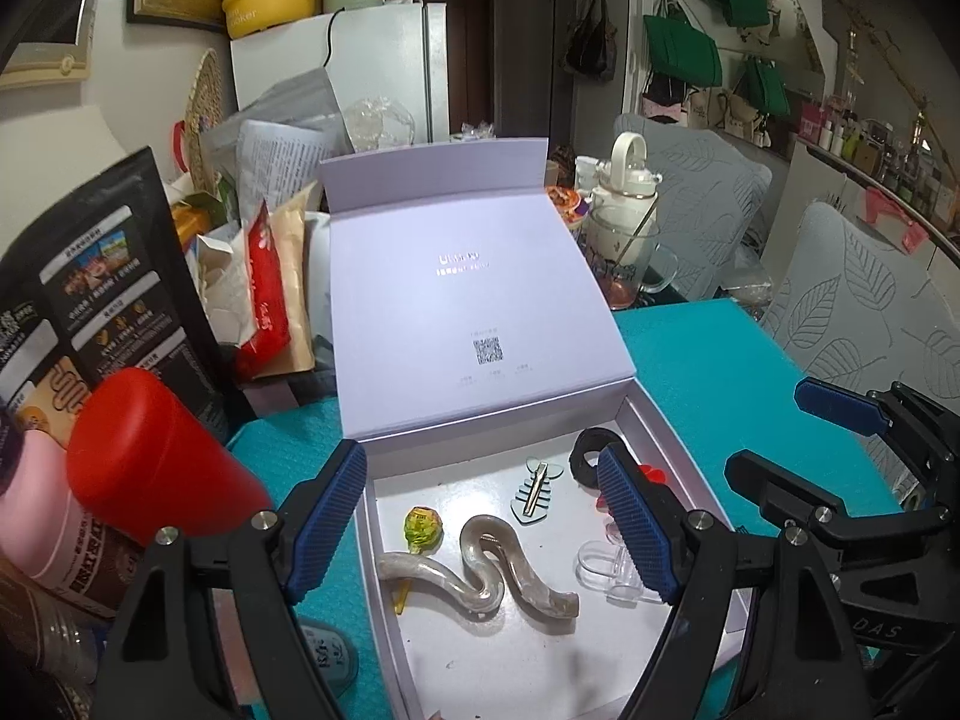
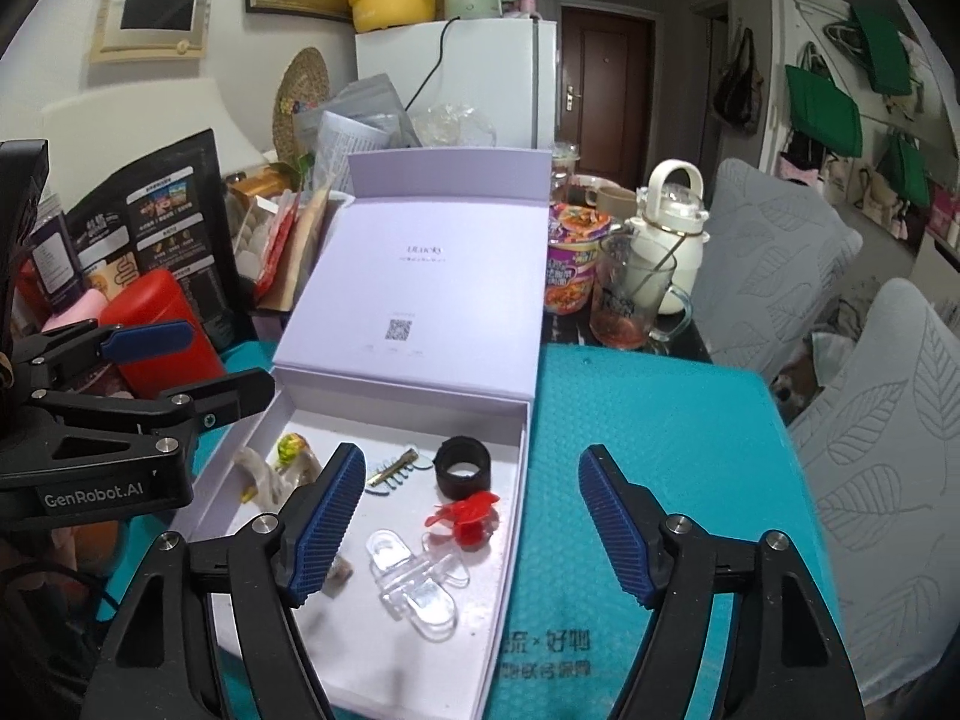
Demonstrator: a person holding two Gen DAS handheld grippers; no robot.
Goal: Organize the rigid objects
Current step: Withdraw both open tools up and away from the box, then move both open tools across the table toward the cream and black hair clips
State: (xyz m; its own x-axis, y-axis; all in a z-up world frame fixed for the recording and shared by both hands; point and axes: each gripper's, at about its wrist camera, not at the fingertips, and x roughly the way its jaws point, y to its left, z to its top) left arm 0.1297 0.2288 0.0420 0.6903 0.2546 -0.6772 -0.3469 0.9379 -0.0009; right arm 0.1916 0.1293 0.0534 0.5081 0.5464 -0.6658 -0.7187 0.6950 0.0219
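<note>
Through my left wrist camera, my left gripper (image 1: 486, 522) hangs over the open lavender box (image 1: 384, 618), jaws spread wide and holding nothing. Inside the box lie a wavy translucent hair clip (image 1: 480, 570), with a green lollipop (image 1: 423, 531) just beside its left end, a fishbone-shaped clip (image 1: 534, 489) behind it, a black ring (image 1: 585, 459) toward the far right corner, a clear plastic clip (image 1: 606, 567) by my right finger, and a bit of red plastic (image 1: 651, 474) peeking out past that finger. The lid (image 1: 474, 300) stands tilted back, and my right gripper (image 1: 798, 438) shows off to the right above the teal mat (image 1: 708, 372), spread apart. Over to my right wrist camera: the right gripper (image 2: 474, 516) is wide open and empty too, its left finger over the box floor, its right finger over the mat beside the box wall (image 2: 510, 540). Here the red piece (image 2: 465, 513) lies between the black ring and the clear clip, and my left gripper (image 2: 198, 360) reaches in from the left edge, open.
</note>
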